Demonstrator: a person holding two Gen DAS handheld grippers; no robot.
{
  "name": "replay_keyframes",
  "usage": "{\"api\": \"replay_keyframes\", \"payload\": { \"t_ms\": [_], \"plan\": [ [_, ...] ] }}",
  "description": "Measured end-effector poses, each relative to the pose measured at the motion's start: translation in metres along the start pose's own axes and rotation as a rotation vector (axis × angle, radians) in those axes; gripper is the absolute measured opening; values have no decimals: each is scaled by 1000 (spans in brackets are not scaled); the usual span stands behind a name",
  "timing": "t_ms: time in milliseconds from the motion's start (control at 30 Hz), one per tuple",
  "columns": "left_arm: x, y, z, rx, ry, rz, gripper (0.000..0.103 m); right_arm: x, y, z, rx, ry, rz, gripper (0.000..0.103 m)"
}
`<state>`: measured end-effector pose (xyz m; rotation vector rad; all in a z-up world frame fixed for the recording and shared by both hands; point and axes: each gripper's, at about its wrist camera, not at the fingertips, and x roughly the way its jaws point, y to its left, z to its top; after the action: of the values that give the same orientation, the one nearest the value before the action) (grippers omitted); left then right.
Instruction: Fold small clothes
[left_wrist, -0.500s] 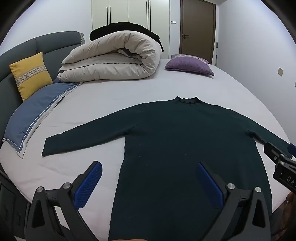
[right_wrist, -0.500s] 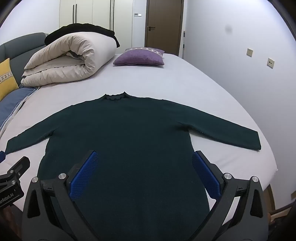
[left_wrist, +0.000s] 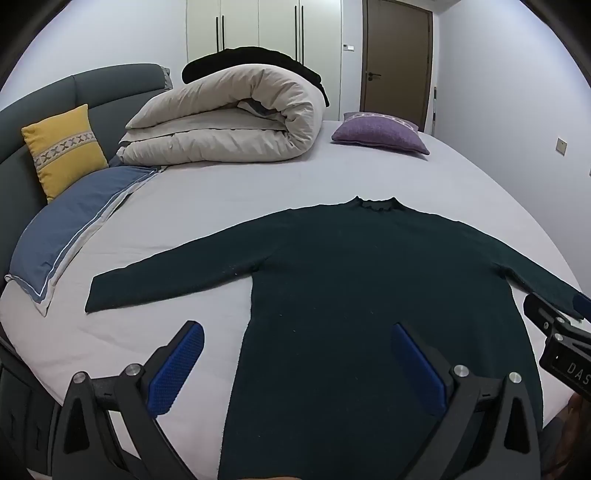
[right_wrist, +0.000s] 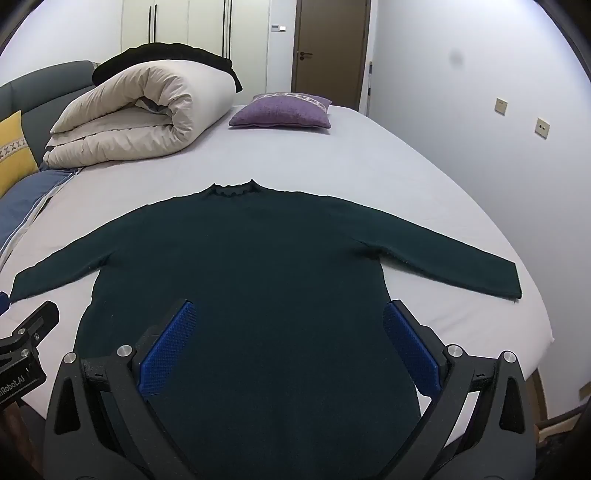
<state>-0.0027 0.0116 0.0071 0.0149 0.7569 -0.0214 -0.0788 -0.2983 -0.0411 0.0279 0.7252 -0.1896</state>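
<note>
A dark green long-sleeved sweater (left_wrist: 369, 280) lies flat on the bed, collar away from me, both sleeves spread out sideways; it also shows in the right wrist view (right_wrist: 258, 258). My left gripper (left_wrist: 295, 336) is open and empty, held above the sweater's lower left edge. My right gripper (right_wrist: 290, 317) is open and empty, held above the sweater's lower body. Each gripper's body shows at the edge of the other's view. The hem is hidden below the frames.
The bed sheet (left_wrist: 229, 206) is pale grey. A rolled beige duvet (left_wrist: 229, 122) lies at the back left, a purple cushion (left_wrist: 380, 133) at the back, a yellow cushion (left_wrist: 62, 147) and a blue pillow (left_wrist: 66, 236) at the left. The bed's right edge (right_wrist: 539, 317) drops off near the wall.
Both grippers have shifted only slightly; the view is almost the same. The sweater has not moved.
</note>
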Motion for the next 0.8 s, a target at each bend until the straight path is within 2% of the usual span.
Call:
{"api": "replay_keyframes", "payload": {
  "t_ms": [800],
  "plan": [
    [3,-1,0,-7,-1,3,103,3,5,0,-14,15,1,103]
  ]
}}
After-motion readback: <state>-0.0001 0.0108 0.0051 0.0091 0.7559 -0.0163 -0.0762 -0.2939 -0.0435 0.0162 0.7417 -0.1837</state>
